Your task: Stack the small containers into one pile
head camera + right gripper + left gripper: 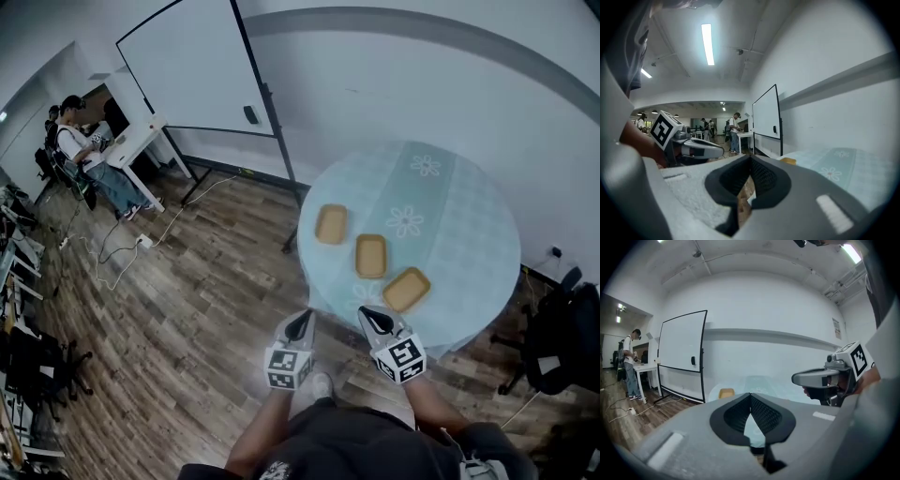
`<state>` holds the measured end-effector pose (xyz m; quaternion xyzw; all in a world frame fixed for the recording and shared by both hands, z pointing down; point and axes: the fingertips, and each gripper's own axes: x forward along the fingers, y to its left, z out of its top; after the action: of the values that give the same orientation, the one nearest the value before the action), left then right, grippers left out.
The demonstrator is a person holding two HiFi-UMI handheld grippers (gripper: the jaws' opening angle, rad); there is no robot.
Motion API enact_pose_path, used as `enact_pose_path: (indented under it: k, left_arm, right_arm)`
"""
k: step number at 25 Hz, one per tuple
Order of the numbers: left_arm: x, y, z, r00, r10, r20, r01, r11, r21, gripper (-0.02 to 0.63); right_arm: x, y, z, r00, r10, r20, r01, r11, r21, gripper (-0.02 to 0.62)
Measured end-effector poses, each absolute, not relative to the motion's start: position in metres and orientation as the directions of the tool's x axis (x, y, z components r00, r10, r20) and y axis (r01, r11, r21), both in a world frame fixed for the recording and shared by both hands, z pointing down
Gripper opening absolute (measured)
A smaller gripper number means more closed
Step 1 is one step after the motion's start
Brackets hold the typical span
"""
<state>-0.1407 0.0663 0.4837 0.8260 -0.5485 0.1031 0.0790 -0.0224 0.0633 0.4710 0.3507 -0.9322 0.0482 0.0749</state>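
Note:
Three small tan containers lie apart in a diagonal row on the round table: one at the far left, one in the middle, one nearest me. My left gripper hangs shut and empty just off the table's near edge, over the floor. My right gripper is shut and empty at the near edge, just short of the nearest container. The left gripper view shows its closed jaws, a tan container beyond, and the right gripper. The right gripper view shows closed jaws and a container.
A whiteboard on a stand is behind the table at the left. A person sits at a white desk far left, with cables on the wooden floor. A black chair stands right of the table.

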Motion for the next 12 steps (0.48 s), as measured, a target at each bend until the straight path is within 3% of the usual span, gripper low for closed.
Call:
enact_pose_path:
  k: [12]
  left_arm:
    - [-0.177,0.0,0.491,0.488,-0.833,0.261,-0.868,-0.496,0.041,0.006]
  right_arm:
    - [-0.062,0.012,0.48,-0.653,-0.724,0.22,-0.747,0.664,-0.034,0.0]
